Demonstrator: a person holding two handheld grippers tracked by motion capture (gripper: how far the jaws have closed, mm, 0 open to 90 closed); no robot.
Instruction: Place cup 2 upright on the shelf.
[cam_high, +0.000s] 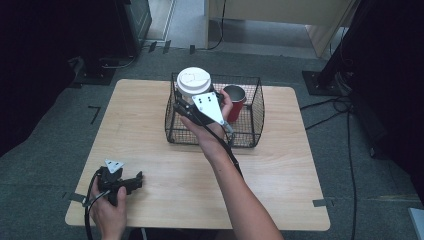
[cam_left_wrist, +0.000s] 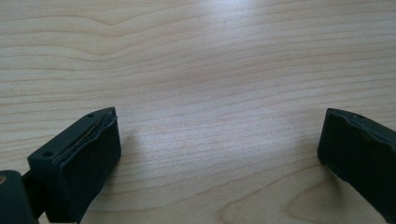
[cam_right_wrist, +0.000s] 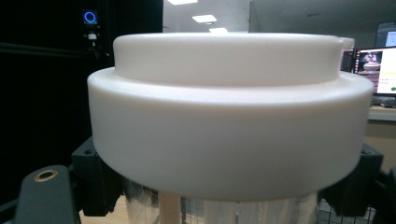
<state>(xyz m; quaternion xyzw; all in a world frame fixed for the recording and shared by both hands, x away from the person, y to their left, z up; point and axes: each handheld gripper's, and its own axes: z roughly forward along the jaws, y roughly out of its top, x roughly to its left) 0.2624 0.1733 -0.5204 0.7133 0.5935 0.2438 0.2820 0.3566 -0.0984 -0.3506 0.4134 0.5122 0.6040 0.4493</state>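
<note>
The right gripper (cam_high: 192, 102) pinches the white-lidded cup (cam_high: 194, 82) just under its lid over the wire basket (cam_high: 252, 112); light, crushable, best held gently below the rim

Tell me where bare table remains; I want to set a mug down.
Free: the table between the wire basket and the near edge, and its left part beyond the left claw. Crowded: the basket, holding a red cup, with the right claw gripping the white-lidded cup over it.

Lab: monitors (cam_right_wrist: 378, 70), floor cables (cam_high: 325, 107)
</note>
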